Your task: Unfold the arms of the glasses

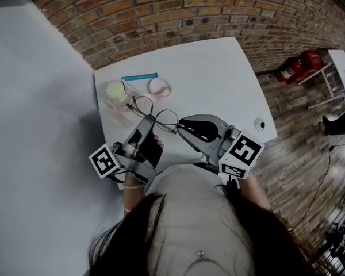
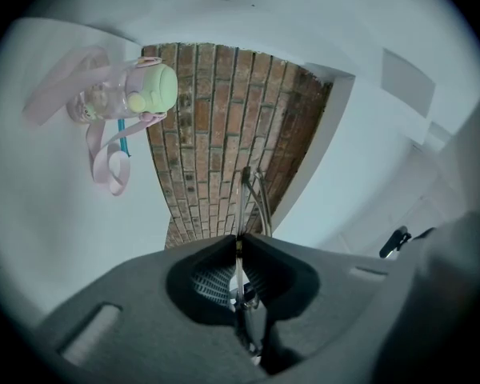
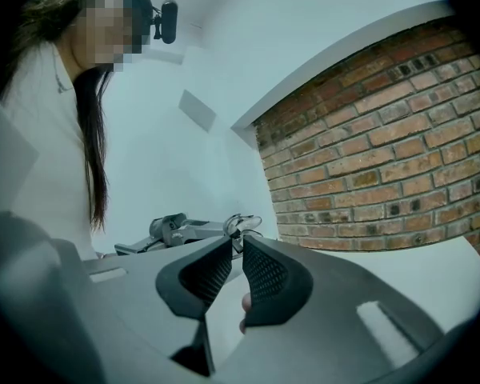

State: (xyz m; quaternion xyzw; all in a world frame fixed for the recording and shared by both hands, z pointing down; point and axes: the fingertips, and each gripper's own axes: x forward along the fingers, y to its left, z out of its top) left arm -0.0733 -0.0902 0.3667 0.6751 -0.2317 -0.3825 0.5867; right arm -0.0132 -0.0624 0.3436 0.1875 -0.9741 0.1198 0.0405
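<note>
The white table [image 1: 218,79] is hemmed by a pale wall [image 1: 34,96] on the left and a brick wall [image 1: 190,10] on the far side, while its right edge gives onto open wooden floor; the right half of the top is left bare, apart from a small white round thing [image 1: 260,123] near the right edge. The far-left corner is taken up by a green-lidded bottle [image 1: 116,94] with a pink strap, a teal stick [image 1: 139,76] beyond it and a pink loop [image 1: 159,87] to its right — all lying just far of the glasses [image 1: 154,116]. These are held above the near-left part of the table. The left gripper [image 1: 150,122] is seen clamped on a thin wire part of the frame, its jaws pressed together around it (in the left gripper view the wire rises straight out from between them). The right gripper [image 1: 180,125] is brought in from the right; its jaws are parted by only a narrow slit, nothing is seen inside it, and the glasses sit just past the tips. The frame's long axis runs from far left to near right, lens beside lens.
</note>
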